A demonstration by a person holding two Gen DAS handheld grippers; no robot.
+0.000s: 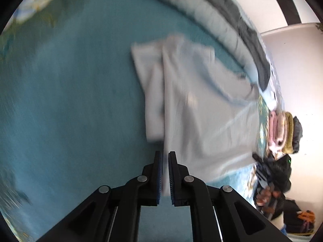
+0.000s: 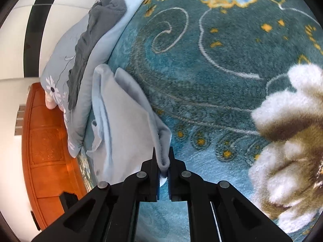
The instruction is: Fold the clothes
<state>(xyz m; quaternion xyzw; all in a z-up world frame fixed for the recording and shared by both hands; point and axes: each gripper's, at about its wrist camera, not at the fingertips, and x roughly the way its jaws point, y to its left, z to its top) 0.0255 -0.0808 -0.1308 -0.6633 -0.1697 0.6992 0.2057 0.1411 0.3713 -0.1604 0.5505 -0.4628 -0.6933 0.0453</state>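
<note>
The left gripper [image 1: 165, 155] is clamped on an edge of the pale grey garment [image 1: 193, 104], its two blue-padded jaws nearly together with a thin strip of the cloth between them; the right gripper [image 2: 163, 157] is likewise closed on a rolled hem of the same garment [image 2: 125, 121], the fabric bunched and pinched between the pads. The garment lies spread on a teal blanket [image 1: 70, 90], partly folded, with one narrower layer showing along its left side in the left wrist view; that view is smeared by motion, so the exact folds are hard to make out. In the right wrist view the cloth runs up and away from the jaws in a long drape, its far end near a light blue quilt [image 2: 60, 64] with a daisy print; a dark grey cloth [image 2: 97, 30] lies on top of that quilt. The blanket carries white scrolls, gold dots and a large white and brown flower [image 2: 288, 141] just right of the right gripper. A stack of folded clothes [image 1: 282, 133] in pink, yellow and dark tones sits at the blanket's edge; an orange wooden panel [image 2: 48, 151] stands beside the bed.
</note>
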